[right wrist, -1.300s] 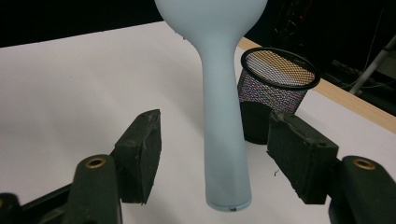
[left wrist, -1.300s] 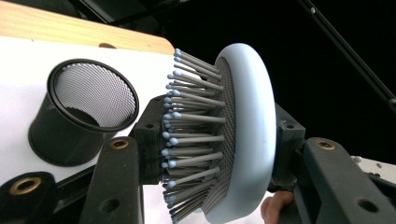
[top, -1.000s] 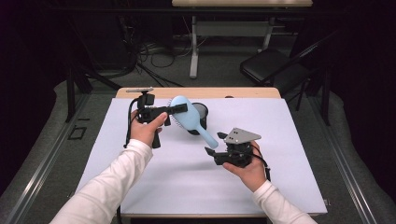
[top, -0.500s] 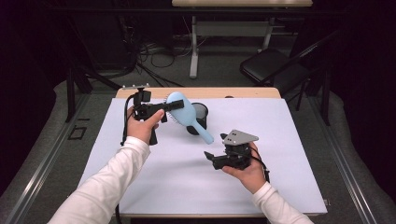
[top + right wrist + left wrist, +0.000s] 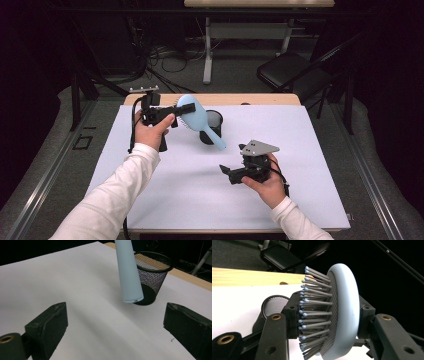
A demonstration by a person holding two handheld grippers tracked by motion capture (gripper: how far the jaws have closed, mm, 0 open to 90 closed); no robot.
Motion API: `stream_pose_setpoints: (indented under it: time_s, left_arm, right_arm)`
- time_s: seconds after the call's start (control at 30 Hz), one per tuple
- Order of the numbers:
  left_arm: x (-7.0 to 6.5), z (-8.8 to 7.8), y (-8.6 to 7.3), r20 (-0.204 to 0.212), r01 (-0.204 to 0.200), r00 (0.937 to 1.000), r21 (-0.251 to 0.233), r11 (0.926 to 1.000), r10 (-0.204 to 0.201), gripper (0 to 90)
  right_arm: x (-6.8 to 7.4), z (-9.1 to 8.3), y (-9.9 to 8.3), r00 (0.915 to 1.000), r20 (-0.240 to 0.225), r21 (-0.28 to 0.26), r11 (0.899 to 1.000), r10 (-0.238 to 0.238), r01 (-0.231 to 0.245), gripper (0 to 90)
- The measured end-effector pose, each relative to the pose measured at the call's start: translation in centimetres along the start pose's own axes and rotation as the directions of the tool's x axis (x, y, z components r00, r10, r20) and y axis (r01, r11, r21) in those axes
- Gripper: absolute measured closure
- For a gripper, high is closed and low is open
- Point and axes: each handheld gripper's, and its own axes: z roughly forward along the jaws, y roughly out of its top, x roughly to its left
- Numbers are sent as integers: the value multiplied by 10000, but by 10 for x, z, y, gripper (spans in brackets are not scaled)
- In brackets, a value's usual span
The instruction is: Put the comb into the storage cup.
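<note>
Now | hairbrush point(image 5: 196, 120) tilted | handle down-right (left claw point(image 5: 187, 108) clamps head)

So the worktop point(image 5: 165, 200) has a mesh cup point(image 5: 214, 125) standing toward its far edge, a bit left of middle. The hairbrush point(image 5: 196, 120) is up off the surface, just left of and in front of the cup, head toward the left, handle slanting down and right past the cup's front. The left gripper point(image 5: 185, 109) sits left of the cup with the brush head between its jaws. The right gripper point(image 5: 226, 171) is nearer the person, right of middle, well apart from the cup. Behind the worktop a chair point(image 5: 295, 72) stands on the floor at the right.
</note>
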Motion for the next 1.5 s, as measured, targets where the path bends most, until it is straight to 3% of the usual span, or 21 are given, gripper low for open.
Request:
stream_pose_setpoints:
  time_s: [0.23, 0.43, 1.07, 1.5]
  left_arm:
    - [1, -2, 5, -216, -90, 9997, -134, 9999, 87, 512]
    - [3, -4, 8, -400, -104, 9992, -207, 9997, 96, 512]
    - [0, -11, 22, -772, -432, 9962, -479, 9979, 395, 513]
    - [-2, -14, 34, -852, -406, 9958, -813, 9959, 337, 513]
  right_arm:
    - [-1, -1, -1, 9999, -134, -3, 10000, -26, 26, 0]
    - [-1, 0, -2, 9999, 98, 133, 9998, -120, 119, 0]
    - [-5, -2, -6, 9998, 89, 82, 9998, 186, -187, 0]
    - [-9, -3, -10, 9993, 148, 109, 9994, 332, -334, 0]
